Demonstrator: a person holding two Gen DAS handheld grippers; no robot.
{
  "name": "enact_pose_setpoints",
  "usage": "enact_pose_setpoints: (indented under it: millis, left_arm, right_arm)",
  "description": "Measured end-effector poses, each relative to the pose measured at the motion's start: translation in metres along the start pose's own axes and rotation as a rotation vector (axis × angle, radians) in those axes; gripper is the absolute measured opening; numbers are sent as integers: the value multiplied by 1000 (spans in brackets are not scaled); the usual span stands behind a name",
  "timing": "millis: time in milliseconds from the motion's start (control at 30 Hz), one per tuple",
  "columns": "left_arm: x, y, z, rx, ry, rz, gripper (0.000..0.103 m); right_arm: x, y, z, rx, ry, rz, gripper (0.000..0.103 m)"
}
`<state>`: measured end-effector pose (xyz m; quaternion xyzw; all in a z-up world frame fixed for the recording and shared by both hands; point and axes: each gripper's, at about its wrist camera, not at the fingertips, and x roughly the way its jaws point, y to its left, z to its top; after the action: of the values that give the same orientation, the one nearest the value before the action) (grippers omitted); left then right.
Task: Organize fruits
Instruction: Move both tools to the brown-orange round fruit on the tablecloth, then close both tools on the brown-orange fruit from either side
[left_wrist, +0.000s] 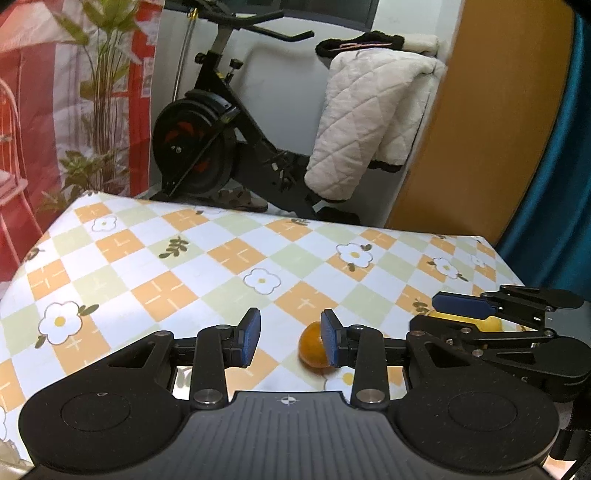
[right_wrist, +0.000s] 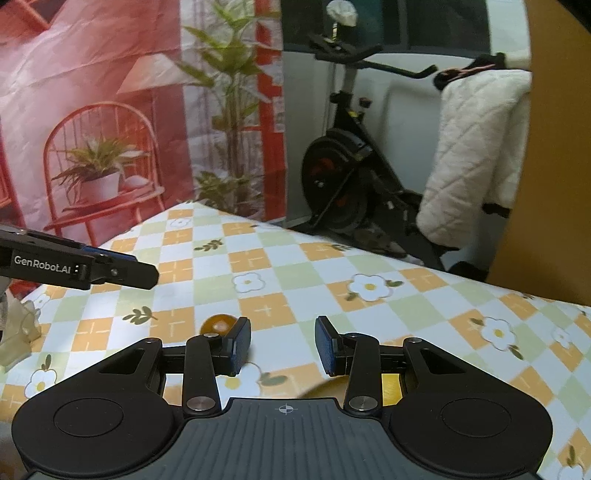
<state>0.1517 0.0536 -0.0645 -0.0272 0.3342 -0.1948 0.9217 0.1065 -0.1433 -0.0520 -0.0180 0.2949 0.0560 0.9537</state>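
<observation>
A small orange fruit (left_wrist: 312, 347) lies on the checked flowered tablecloth (left_wrist: 221, 266), just behind my left gripper's right fingertip. My left gripper (left_wrist: 290, 338) is open and empty above the cloth. The same orange fruit (right_wrist: 218, 324) shows in the right wrist view beside the left fingertip of my right gripper (right_wrist: 283, 345), which is open and empty. A yellow fruit (left_wrist: 484, 323) sits at the right, mostly hidden behind the right gripper (left_wrist: 480, 317); a yellow patch (right_wrist: 384, 384) shows under the right gripper's body. The left gripper's finger (right_wrist: 122, 271) reaches in from the left.
A clear crinkled bag or container (right_wrist: 16, 332) stands at the table's left edge. Beyond the table's far edge are an exercise bike (left_wrist: 207, 147), a white quilted garment (left_wrist: 369, 118), a wooden panel (left_wrist: 480, 129) and a red backdrop with plants (right_wrist: 110, 129).
</observation>
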Motion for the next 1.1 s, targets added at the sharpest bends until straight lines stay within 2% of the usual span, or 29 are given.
enact_pose_setpoints:
  millis: [400,767,867,1100]
  left_arm:
    - [38,7,-9,-58,82,-87,39]
    - [60,14,-10,-118,109,-139,40]
    - [65,12,-11,-117,121,-157,47]
    - [72,8,-13,-98,140,-187,44]
  right_arm:
    - [45,44,0,-124,95,70,40]
    - [74,51,-2,-127,160,41,40]
    - [78,51,-3,-118,165,44,40]
    - [81,49,-3,-94,162,48,39]
